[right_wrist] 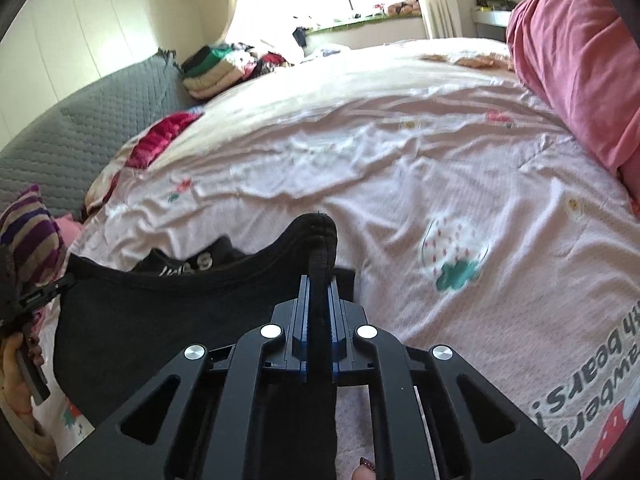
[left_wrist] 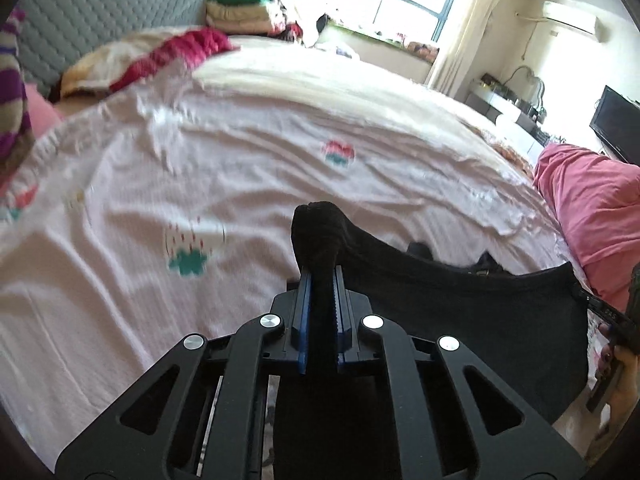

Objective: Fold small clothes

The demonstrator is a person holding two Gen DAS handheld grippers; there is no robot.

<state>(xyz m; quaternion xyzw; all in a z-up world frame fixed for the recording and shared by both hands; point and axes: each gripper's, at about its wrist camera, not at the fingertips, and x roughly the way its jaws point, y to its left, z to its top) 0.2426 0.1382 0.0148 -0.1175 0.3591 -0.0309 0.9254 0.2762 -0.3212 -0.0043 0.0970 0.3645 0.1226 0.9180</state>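
Both claws clenched: left claw point(left_wrist: 320, 276) and right claw point(right_wrist: 318, 284) each pinch a bunched corner of the soft black garment point(left_wrist: 460, 312), stretched taut above the rumpled pink printed bedsheet point(left_wrist: 240, 184); beyond the garment, folded clothes point(left_wrist: 240, 8) stacked.

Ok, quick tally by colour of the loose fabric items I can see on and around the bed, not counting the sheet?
Black: 1, the garment held by both claws
Pink: 1, the pillow
Red: 1, the cloth by the headboard
Purple-striped: 1, the item at the edge
Mixed: 1, the folded stack
Total: 5
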